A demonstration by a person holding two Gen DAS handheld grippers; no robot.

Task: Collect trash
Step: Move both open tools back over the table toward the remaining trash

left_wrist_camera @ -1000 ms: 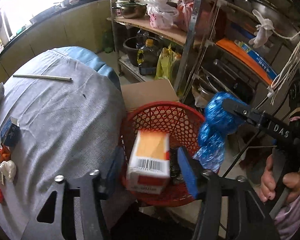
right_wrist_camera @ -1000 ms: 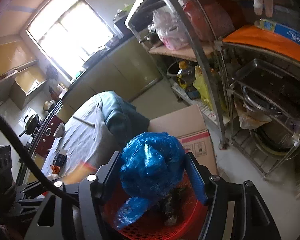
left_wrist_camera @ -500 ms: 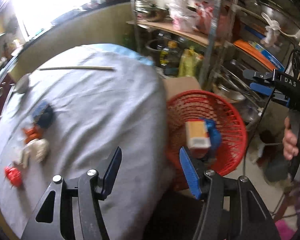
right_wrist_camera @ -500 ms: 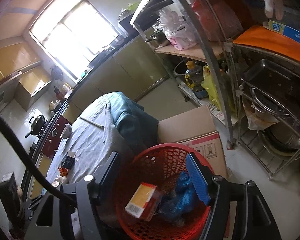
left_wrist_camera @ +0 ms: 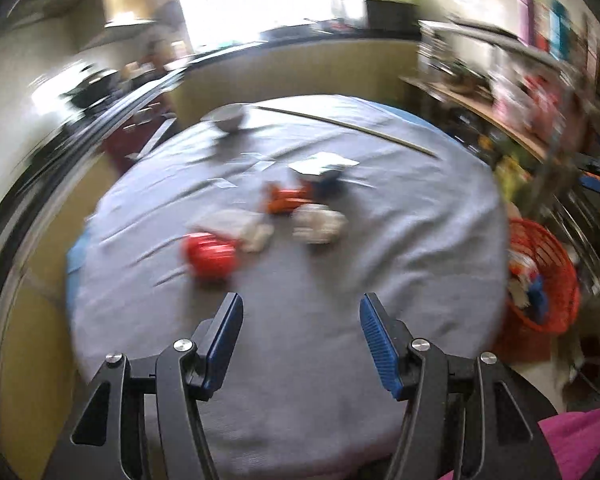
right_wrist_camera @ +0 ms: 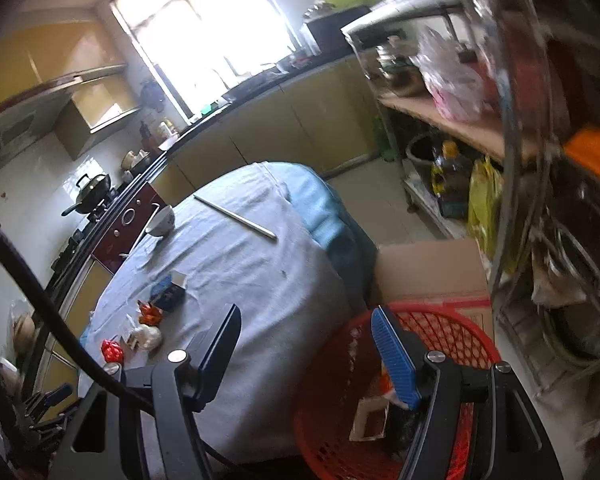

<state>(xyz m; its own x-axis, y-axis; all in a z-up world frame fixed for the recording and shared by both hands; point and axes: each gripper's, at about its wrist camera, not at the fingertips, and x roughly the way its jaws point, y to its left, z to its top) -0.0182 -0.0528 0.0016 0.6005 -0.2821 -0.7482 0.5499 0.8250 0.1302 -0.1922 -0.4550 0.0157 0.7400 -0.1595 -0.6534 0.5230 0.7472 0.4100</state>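
Note:
Trash lies in a cluster on the round table's grey cloth (left_wrist_camera: 400, 264): a red crumpled wrapper (left_wrist_camera: 210, 254), white wads (left_wrist_camera: 320, 222), an orange wrapper (left_wrist_camera: 286, 200) and a dark blue carton (left_wrist_camera: 328, 178). My left gripper (left_wrist_camera: 300, 320) hovers open over the near cloth, short of the red wrapper, with nothing between its fingers. The view is blurred. My right gripper (right_wrist_camera: 306, 328) is open and bare above the table edge and the red basket (right_wrist_camera: 452, 314). An opened carton (right_wrist_camera: 370, 420) lies inside the basket. The same cluster shows far left, around the red wrapper (right_wrist_camera: 113, 350).
A bowl (right_wrist_camera: 162, 220) and a long thin stick (right_wrist_camera: 236, 216) lie on the far side of the table. A cardboard box (right_wrist_camera: 428, 268) stands behind the basket. A crowded metal shelf rack (right_wrist_camera: 520, 160) fills the right side, and kitchen counters run along the back wall.
The left gripper let the orange carton fall into the basket and swung left over the table. The right gripper released the blue bag into the basket, rose and turned toward the table.

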